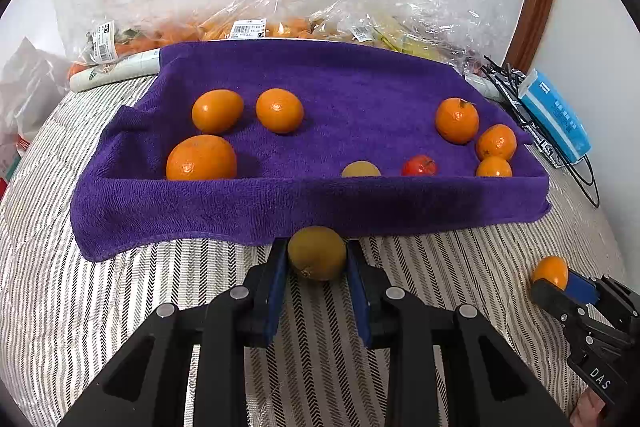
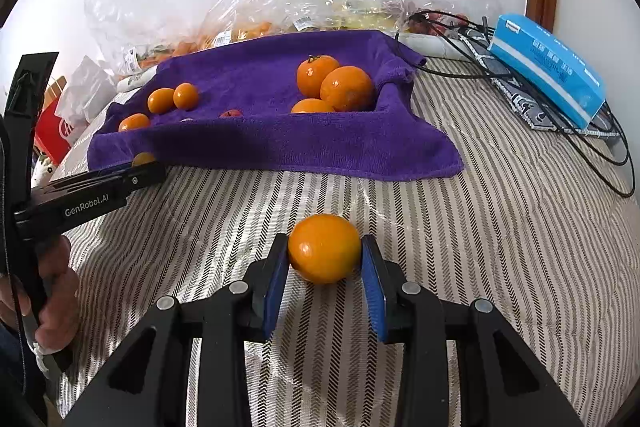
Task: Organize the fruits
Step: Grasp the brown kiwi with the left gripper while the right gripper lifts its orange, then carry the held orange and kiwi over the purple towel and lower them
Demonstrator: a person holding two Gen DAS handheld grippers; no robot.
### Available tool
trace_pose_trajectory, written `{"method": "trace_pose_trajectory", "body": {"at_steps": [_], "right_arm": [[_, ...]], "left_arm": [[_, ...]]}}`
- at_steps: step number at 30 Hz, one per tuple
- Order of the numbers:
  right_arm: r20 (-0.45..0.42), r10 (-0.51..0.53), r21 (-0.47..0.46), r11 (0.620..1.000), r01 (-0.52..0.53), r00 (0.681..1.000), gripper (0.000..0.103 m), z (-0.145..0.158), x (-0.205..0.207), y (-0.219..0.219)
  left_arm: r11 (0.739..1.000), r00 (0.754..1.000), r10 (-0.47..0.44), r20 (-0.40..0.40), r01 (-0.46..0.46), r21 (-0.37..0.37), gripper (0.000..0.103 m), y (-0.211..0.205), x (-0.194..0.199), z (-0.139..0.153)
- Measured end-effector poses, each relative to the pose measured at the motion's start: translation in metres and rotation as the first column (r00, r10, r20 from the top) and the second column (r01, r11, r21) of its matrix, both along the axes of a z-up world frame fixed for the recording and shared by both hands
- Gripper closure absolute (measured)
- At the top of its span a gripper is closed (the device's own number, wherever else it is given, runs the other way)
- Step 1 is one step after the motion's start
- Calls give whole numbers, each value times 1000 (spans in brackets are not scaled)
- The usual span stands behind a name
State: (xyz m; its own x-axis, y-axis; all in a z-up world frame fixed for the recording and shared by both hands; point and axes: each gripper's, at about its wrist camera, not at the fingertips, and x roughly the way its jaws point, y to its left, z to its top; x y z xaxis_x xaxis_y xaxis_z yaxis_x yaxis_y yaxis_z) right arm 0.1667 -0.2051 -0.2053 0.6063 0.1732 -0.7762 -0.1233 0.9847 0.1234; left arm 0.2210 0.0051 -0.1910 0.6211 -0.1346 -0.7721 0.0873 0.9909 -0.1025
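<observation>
Black grippers [image 1: 317, 283] — blue pads [image 2: 276, 291], silver screws, white lettering.

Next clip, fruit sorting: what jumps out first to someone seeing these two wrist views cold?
Each gripper has a fruit between its blue pads: the left gripper closes on a yellow-green fruit, the right gripper on an orange, both over the striped cover. Behind them, the purple towel lines a tray with oranges grouped at its left and right ends and a small red fruit near the front edge.

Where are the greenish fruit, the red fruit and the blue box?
greenish fruit [image 1: 317, 253], left wrist view, middle of its skin
red fruit [image 1: 419, 166], left wrist view, its visible top
blue box [image 2: 548, 67], right wrist view, its long side
</observation>
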Motion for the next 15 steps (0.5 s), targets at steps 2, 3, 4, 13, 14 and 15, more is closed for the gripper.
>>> {"method": "trace_pose_trajectory", "body": {"at_steps": [2,3,4,13,14,15], "right_arm": [[-1,-2,-3,1000,1,1000,68,0,0,0],[0,1,-3,1000,-1,1000,68,0,0,1],[0,1,-3,1000,-1,1000,68,0,0,1],[2,-6,-6,1000,6,1000,68,0,0,1],[2,-2,-3,1000,2,1000,68,0,0,1],[2,2,-2,1000,-2,1000,68,0,0,1]], "left_arm": [[1000,1000,0,1,0,-3,75,0,0,0],[1000,1000,-4,3,4,-20,76,2,0,0],[999,1000,-10,3,10,-39,76,4,0,0],[986,997,-60,51,67,-153,76,12,-12,6],[985,997,-63,45,70,-155,76,12,-13,5],[985,997,-66,39,71,-155,76,12,-14,5]]}}
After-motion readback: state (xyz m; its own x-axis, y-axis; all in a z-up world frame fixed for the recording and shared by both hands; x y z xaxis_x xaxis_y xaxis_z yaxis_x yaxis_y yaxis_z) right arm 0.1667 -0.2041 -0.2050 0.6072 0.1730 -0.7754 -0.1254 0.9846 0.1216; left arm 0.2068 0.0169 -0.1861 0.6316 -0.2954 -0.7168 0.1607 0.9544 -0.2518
